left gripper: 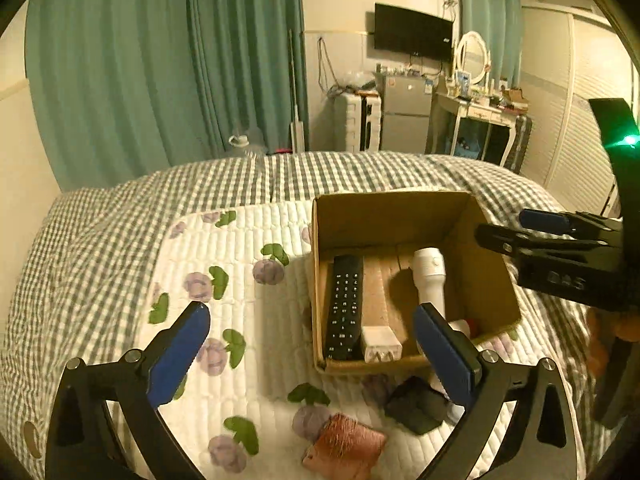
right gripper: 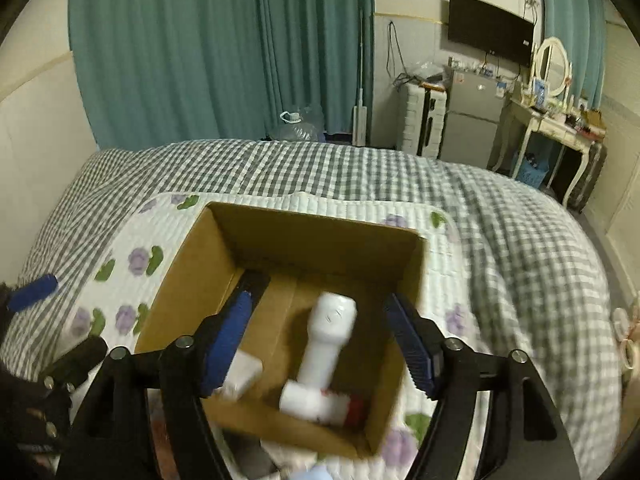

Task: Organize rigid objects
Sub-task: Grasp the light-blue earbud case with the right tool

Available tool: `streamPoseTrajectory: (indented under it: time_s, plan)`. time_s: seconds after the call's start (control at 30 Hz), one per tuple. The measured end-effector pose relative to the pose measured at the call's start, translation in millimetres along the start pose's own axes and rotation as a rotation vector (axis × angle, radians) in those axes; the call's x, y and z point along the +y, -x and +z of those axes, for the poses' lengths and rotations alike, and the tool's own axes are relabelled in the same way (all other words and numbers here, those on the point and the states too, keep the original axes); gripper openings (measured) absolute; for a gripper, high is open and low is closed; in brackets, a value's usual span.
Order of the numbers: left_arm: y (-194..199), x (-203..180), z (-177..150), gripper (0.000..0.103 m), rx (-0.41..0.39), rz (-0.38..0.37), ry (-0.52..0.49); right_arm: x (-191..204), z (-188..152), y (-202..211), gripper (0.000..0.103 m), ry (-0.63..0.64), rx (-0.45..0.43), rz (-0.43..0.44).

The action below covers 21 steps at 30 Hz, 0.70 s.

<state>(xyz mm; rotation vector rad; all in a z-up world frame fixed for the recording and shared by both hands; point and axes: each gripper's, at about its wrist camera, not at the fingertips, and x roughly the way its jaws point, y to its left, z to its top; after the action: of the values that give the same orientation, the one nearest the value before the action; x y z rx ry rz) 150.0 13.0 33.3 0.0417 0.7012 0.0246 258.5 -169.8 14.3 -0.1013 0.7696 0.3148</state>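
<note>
Cardboard box [left gripper: 404,216], open-topped, on a white floral quilted mat [left gripper: 240,280] over a gingham bedspread [left gripper: 100,232]. Inside: black remote [left gripper: 345,306] along its left wall; white charger [left gripper: 381,345] just beside it at the near wall; white flashlight [left gripper: 429,276], lens end away.

Left gripper [left gripper: 310,350], jaws spread wide, empty, above the mat.

Near edge of mat: black pouch [left gripper: 416,404]; pink fuzzy item [left gripper: 346,446].

Right gripper [left gripper: 544,228] at the box's right rim; its jaw spacing is unclear.

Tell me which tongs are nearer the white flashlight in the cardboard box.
Right. The right tongs hover open directly over the white flashlight; the left tongs sit open beside the cardboard box.
</note>
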Motion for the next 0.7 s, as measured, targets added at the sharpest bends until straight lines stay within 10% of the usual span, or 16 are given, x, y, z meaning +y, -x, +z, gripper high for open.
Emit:
streamPoseTrajectory:
  time_s: [0.37,0.7]
  plan:
    - [29,10,-48,0.103,0.024,-0.031,-0.01,31,-65,86,0.088,0.139,0.016,-0.031]
    - [-21,9,-111,0.103,0.159,-0.098,-0.038,30,-127,40,0.088,0.071,0.139,-0.033]
